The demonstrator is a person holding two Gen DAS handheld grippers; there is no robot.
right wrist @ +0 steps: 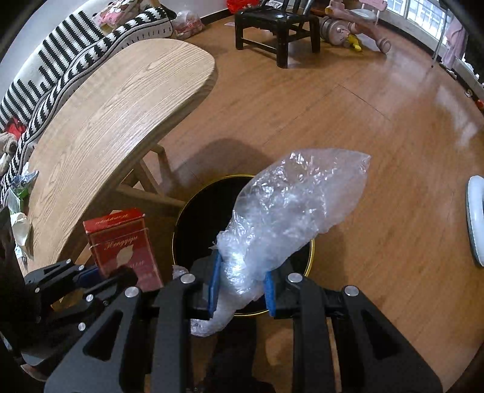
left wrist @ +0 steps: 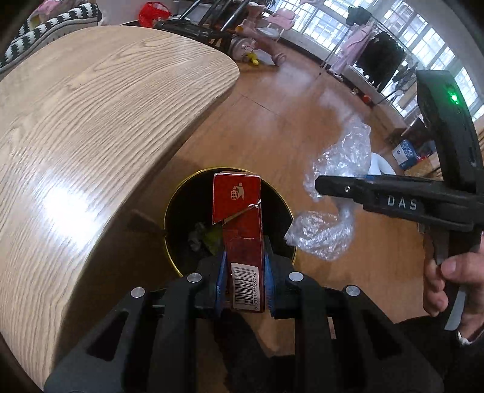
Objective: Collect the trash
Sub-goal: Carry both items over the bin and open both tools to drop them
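Observation:
My left gripper (left wrist: pixel 244 281) is shut on a red cigarette box (left wrist: pixel 239 223), held upright over the mouth of a black bin with a gold rim (left wrist: pixel 178 199) on the floor. Some dark scraps lie inside the bin. My right gripper (right wrist: pixel 242 284) is shut on a crumpled clear plastic bag (right wrist: pixel 290 208), which hangs over the same bin (right wrist: pixel 311 254). In the left wrist view the right gripper (left wrist: pixel 320 184) comes in from the right with the bag (left wrist: pixel 338 169) in its jaws. The right wrist view shows the red box (right wrist: pixel 124 248) and the left gripper (right wrist: pixel 99 278) at lower left.
A pale wooden table (left wrist: pixel 90 121) curves along the left, its edge close to the bin. A black chair (right wrist: pixel 272 24), a pink ride-on toy (right wrist: pixel 357 21) and a striped sofa (right wrist: pixel 75 51) stand farther off. A hand (left wrist: pixel 447 281) grips the right tool. Wooden floor lies around the bin.

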